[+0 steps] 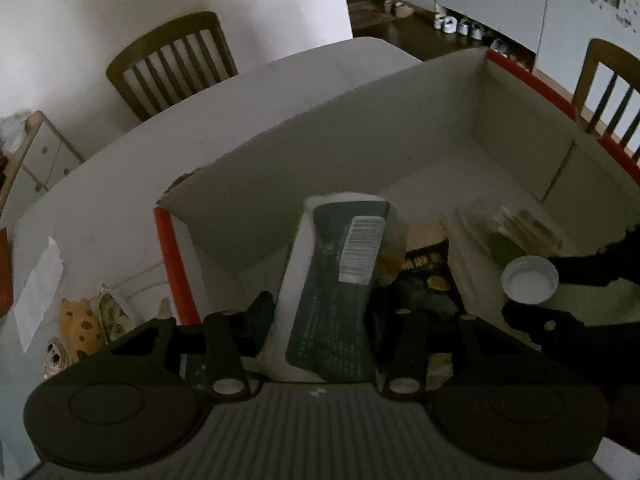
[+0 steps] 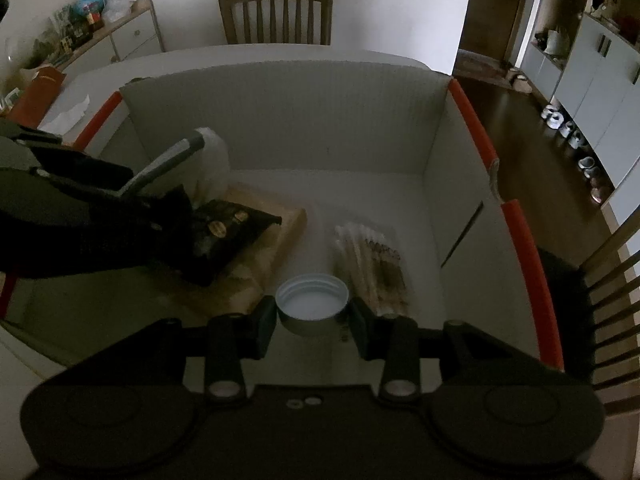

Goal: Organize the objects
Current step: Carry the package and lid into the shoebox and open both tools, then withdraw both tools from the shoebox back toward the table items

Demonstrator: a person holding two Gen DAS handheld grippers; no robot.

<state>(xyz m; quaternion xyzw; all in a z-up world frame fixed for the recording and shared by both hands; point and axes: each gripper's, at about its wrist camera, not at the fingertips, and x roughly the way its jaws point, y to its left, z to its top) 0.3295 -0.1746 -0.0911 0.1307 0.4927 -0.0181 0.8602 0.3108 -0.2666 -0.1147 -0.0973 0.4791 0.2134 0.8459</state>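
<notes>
Box (image 2: 280, 120) of white cardboard with red-edged side walls stands open on the white surface (image 1: 200, 120), and both claws reach down into it. One box, one white packet, one white cap, one bundle of sticks, one dark bag and one flat tan piece can be counted.

The left claw (image 1: 320, 312) grips the white packet (image 1: 332, 280) with a dark green label and a barcode, its pads on the packet's sides. The right claw (image 2: 314, 316) holds the round white cap (image 2: 312, 304) between its pads, open side up, low over the box floor.

On the floor lies the dark bag (image 2: 224, 232) with gold print, resting on the flat tan piece (image 2: 276, 240). The bundle of sticks (image 2: 372, 264) lies just beside the cap, to its right in the right wrist view.

Around the box, two wooden chairs stand at the surface: one chair (image 2: 276, 12) behind it, another (image 1: 612, 88) at the side. A crumpled paper (image 1: 38, 284) and some small patterned items (image 1: 80, 328) lie outside the left wall.

The left claw covers part of the dark bag, and the packet's lower end is cut off behind the claw body. The small items are too blurred to identify.
</notes>
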